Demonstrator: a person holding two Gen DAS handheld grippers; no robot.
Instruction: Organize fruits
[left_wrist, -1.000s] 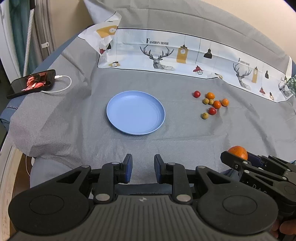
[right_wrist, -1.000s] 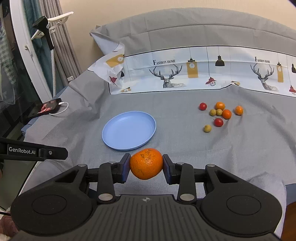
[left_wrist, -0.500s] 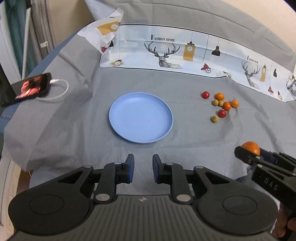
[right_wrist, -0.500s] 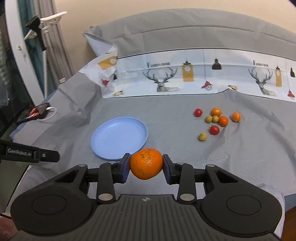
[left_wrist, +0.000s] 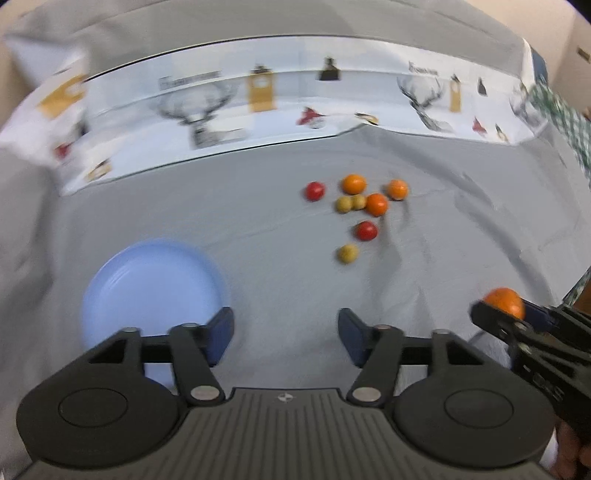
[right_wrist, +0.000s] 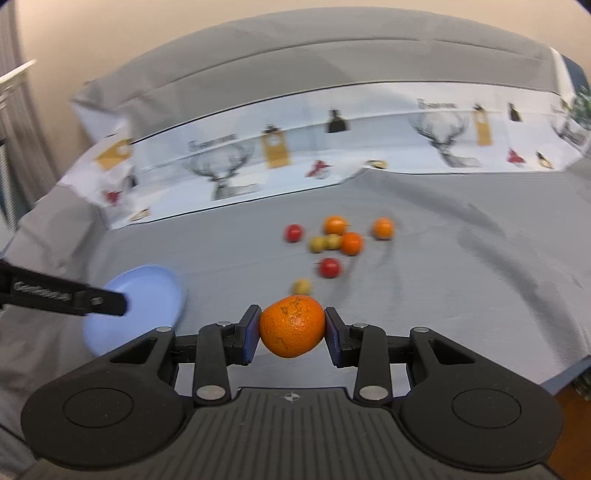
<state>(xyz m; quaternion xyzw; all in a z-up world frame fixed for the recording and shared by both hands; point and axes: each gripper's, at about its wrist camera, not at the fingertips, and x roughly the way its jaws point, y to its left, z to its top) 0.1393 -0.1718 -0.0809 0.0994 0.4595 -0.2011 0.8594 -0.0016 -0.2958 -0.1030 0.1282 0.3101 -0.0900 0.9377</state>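
The right gripper (right_wrist: 291, 328) grasps a mandarin (right_wrist: 291, 326) between its fingers, above the grey cloth, near the blue plate (right_wrist: 147, 291). The fruit is probably light, with soft, loose peel, so I judge it is best held at its widest middle, with gentle pressure. The left gripper (left_wrist: 286, 330) is spread wide and holds nothing. Its view shows almost the whole plate (left_wrist: 147, 280) and the small fruits (left_wrist: 356, 214) beyond it; in the right view the left gripper partly hides the plate.

Pale blue plate (left_wrist: 122, 291) (orange mandarin (right_wrist: 291, 326))
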